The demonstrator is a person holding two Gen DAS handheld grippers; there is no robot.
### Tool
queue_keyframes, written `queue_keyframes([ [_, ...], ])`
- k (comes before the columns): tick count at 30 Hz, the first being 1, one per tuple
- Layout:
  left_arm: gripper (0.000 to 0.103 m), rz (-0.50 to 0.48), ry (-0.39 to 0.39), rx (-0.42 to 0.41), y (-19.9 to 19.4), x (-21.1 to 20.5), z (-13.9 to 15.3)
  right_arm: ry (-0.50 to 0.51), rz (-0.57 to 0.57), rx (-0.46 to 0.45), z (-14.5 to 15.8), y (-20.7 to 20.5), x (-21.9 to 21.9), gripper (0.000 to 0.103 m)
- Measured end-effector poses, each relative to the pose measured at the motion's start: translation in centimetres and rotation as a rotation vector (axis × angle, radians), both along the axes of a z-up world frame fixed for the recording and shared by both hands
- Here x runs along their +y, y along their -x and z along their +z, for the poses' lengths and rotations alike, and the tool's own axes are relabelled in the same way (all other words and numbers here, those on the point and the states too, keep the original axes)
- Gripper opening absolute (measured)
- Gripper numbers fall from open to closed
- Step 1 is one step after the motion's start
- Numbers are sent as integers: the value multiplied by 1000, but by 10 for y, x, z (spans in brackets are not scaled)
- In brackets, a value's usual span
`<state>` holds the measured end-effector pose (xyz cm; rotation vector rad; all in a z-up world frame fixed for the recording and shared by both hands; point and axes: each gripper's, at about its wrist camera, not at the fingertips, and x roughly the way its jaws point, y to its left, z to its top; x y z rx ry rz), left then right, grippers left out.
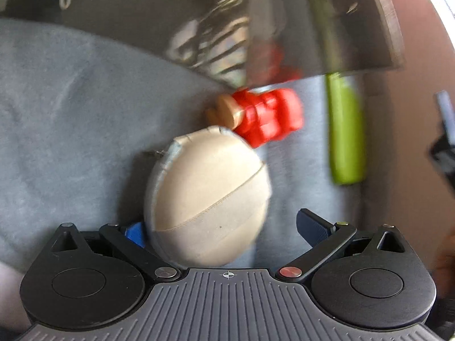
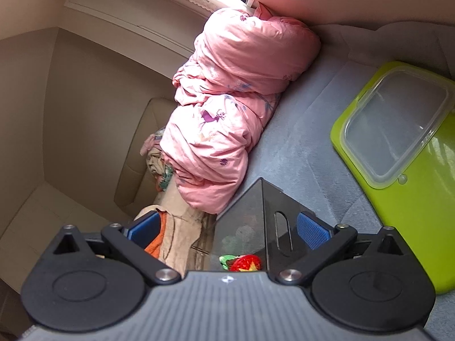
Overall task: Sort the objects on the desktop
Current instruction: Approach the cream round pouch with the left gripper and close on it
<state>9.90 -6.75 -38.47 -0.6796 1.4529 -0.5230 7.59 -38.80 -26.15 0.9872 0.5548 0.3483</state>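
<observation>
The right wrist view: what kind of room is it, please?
Probably a bedroom: a rolled pink floral quilt lies on a grey fabric-covered surface, likely a bed, beside a beige padded headboard-like panel.

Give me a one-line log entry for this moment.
left gripper: open around beige pouch | red toy: on grey cloth | right gripper: open, empty | clear container: on green tray

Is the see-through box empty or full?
Empty. Through the clear box only the green tray beneath shows; nothing lies inside.
</observation>
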Motion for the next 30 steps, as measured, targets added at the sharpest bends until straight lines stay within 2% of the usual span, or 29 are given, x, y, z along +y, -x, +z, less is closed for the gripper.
queue_keyframes([
  [2,103,48,164,-17,2,8,1,-11,8,2,-1,0,0,103],
  [4,103,90,248,-20,2,11,0,-17,10,2,-2,0,-1,103],
  [5,103,94,235,-9,0,10,-2,-14,9,1,-2,0,-1,103],
  [6,103,86,184,8,-1,8,-4,-12,7,2,-3,0,-1,103],
  [8,103,-3,44,54,-3,-6,-12,-13,10,8,-4,-1,0,103],
  [12,103,-190,-33,-35,4,-39,1,-25,24,22,-8,-3,1,103],
  [15,103,-142,53,32,0,-43,-5,-9,35,22,-7,-4,3,103],
  [17,103,-49,138,88,-3,-37,-15,12,43,16,-5,-4,6,102],
  [20,101,65,194,86,-10,-25,-17,65,37,9,-3,-3,11,102],
  [22,100,64,206,44,-14,-24,-10,100,30,20,-2,-3,14,102],
  [25,100,2,225,-17,-20,-32,5,144,25,64,-4,-5,17,102],
  [27,100,-26,212,-41,-21,-39,12,175,11,96,-4,-5,18,102],
  [30,100,-65,149,-47,-25,-50,14,231,-38,180,-2,2,18,102],
])
